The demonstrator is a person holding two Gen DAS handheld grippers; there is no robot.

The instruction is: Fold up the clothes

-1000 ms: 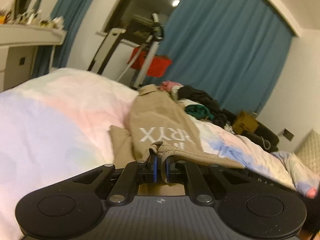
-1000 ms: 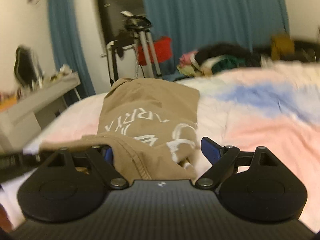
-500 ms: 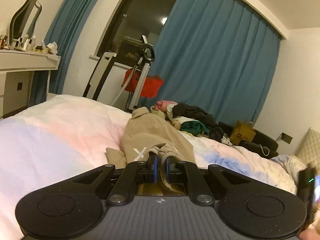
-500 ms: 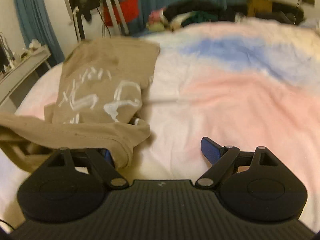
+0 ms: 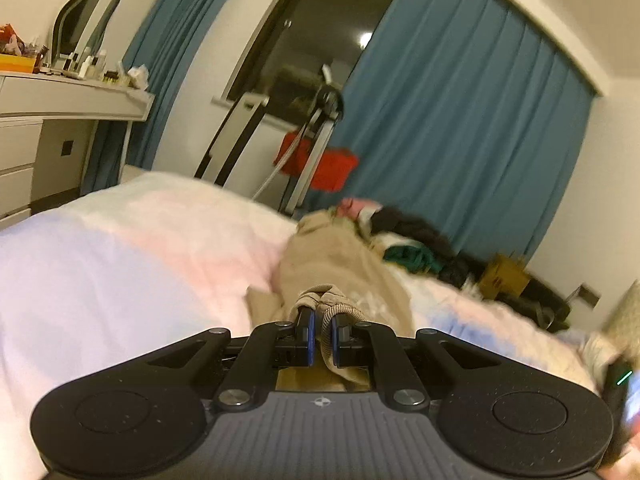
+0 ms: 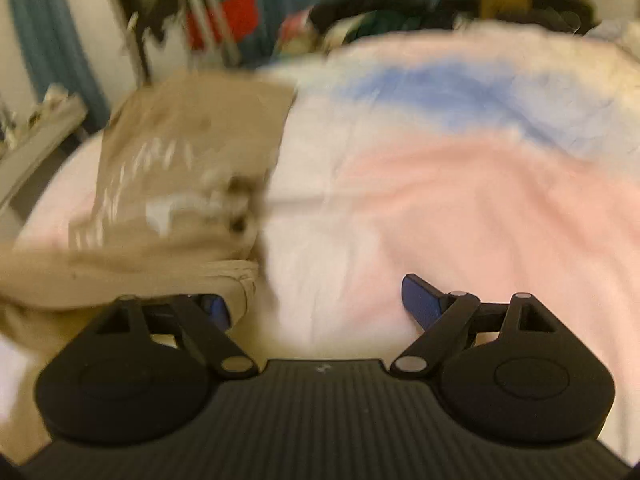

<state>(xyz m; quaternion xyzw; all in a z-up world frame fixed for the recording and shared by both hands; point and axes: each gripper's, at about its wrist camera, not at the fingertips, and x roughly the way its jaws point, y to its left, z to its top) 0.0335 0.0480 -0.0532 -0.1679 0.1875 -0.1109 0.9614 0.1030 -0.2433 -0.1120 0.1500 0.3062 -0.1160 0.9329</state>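
Observation:
A tan garment (image 5: 340, 264) with white lettering lies lengthwise on the bed. My left gripper (image 5: 322, 330) is shut on a bunched ribbed hem of it, which bulges between the blue pads. In the right wrist view the same tan garment (image 6: 180, 172) is spread at the left, blurred by motion. My right gripper (image 6: 316, 300) is open; its right fingertip (image 6: 420, 300) hangs over bare bedding, and a fold of tan cloth drapes over the left fingertip (image 6: 216, 306).
The bed cover (image 6: 460, 184) is pastel pink, white and blue. A heap of other clothes (image 5: 404, 240) sits at the far end. A tripod (image 5: 316, 136) and red item stand before blue curtains (image 5: 460, 128). A white dresser (image 5: 60, 120) is at left.
My left gripper keeps its hold on the hem while its view has tilted and swung. My right gripper has swung rightward, so the garment has shifted to the left of its view.

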